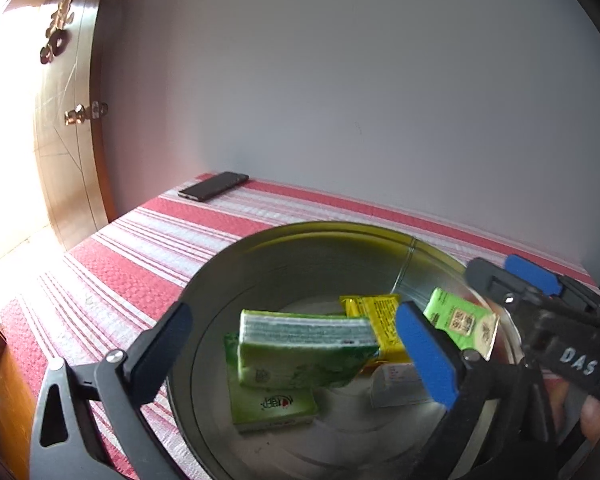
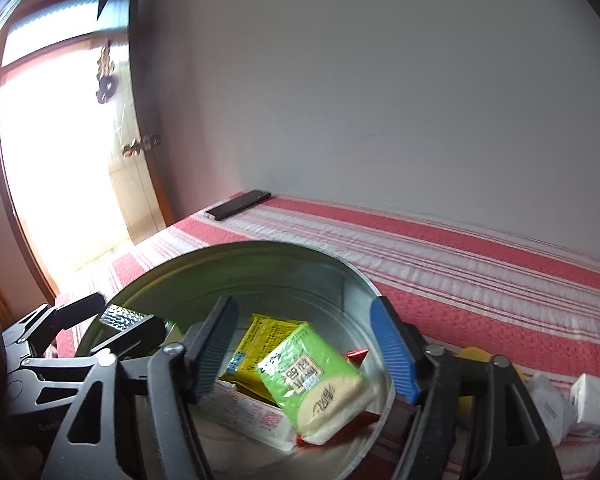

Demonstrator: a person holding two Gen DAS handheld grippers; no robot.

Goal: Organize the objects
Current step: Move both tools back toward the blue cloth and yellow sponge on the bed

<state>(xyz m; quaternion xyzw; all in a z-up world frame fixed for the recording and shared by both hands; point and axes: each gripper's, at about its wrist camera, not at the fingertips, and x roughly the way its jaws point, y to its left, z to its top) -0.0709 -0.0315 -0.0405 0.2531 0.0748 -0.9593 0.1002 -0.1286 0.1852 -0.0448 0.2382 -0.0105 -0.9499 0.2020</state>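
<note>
A round metal tin (image 1: 260,240) (image 2: 220,250) stands on a red and white striped cloth (image 1: 148,240). Inside lie a green tissue pack (image 1: 304,348) on top of a second green pack (image 1: 272,404), a yellow packet (image 1: 376,312) (image 2: 260,340) and a green snack packet (image 1: 460,320) (image 2: 316,380). My left gripper (image 1: 296,312) (image 2: 104,314) hangs open over the tin; the upper tissue pack sits between its fingers, untouched. My right gripper (image 2: 304,308) (image 1: 504,276) is open above the tin's right side, with the green snack packet loose below it. A white packet and a red one lie partly hidden underneath.
A dark phone (image 1: 214,186) (image 2: 238,204) lies at the cloth's far left corner by the white wall. A wooden door (image 1: 68,152) stands at the left with bright light beside it. Right of the tin are a yellow thing (image 2: 476,356), a clear bag (image 2: 548,404) and a white pack (image 2: 592,400).
</note>
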